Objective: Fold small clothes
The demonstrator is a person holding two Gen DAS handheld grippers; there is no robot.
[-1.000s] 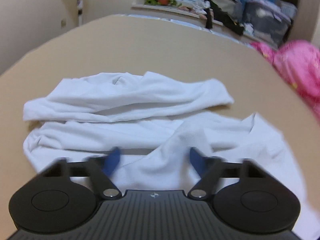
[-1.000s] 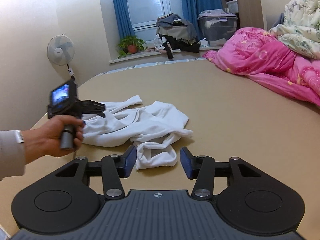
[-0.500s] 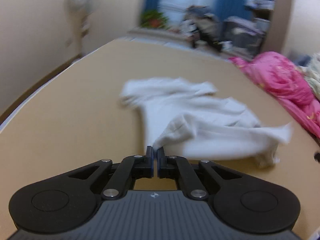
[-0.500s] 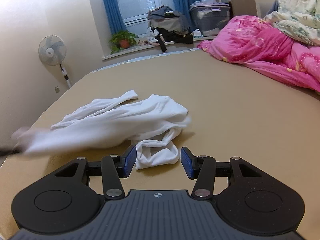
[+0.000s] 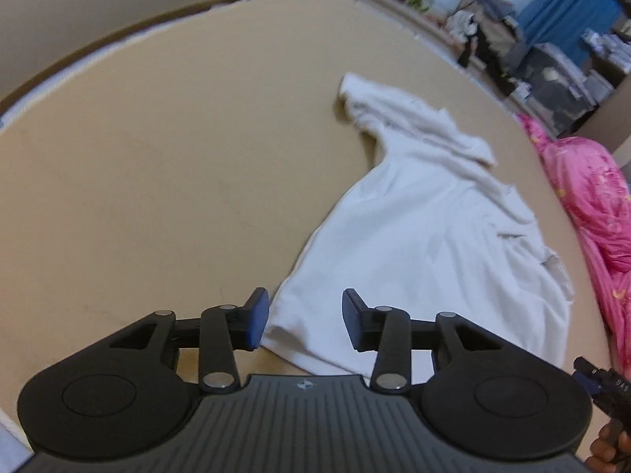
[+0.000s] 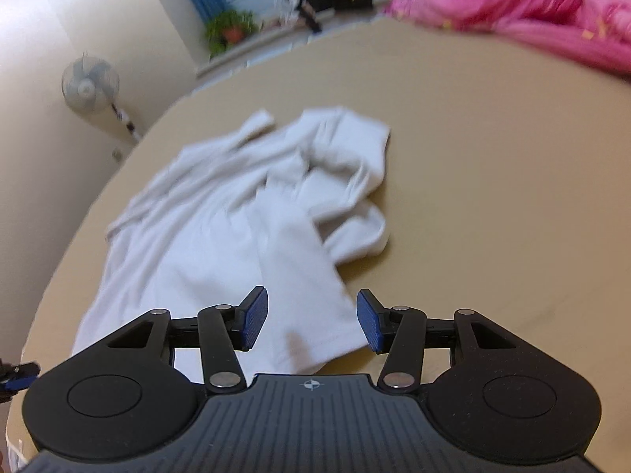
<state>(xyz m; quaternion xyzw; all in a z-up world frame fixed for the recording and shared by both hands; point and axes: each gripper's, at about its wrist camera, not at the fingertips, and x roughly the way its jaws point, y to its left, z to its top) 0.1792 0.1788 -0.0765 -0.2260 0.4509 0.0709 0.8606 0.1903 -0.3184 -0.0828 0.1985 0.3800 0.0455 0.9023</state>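
While I look along my left gripper (image 5: 303, 319), its jaws stand apart, having just been opening, and the near corner of the white garment (image 5: 426, 236) lies between the blue pads (image 5: 256, 315) without either pad pressing on it, so that tool is released. At the lower right corner of this view a fingertip (image 5: 611, 445) and a bit of the other tool show. My right gripper (image 6: 311, 321) is likewise released, jaws wide, hovering over the garment's near hem (image 6: 307, 339), whose other corner lies between its fingers; I cannot tell whether the tips touch the cloth. From those two near corners the garment spreads away across the tan bed surface (image 5: 157, 157), fairly flat near me and bunched into folds at its far end, where a sleeve (image 6: 256, 122) reaches toward the bed's far edge. It sits nearer the left edge of the bed, as the right wrist view has it. Along the right side lies a pink quilt (image 6: 512, 4), apart from the garment. Beyond the far edge a potted plant (image 6: 230, 29) stands on a sill beside blue curtains (image 5: 560, 12), and a standing fan (image 6: 90, 84) is by the wall at the left.
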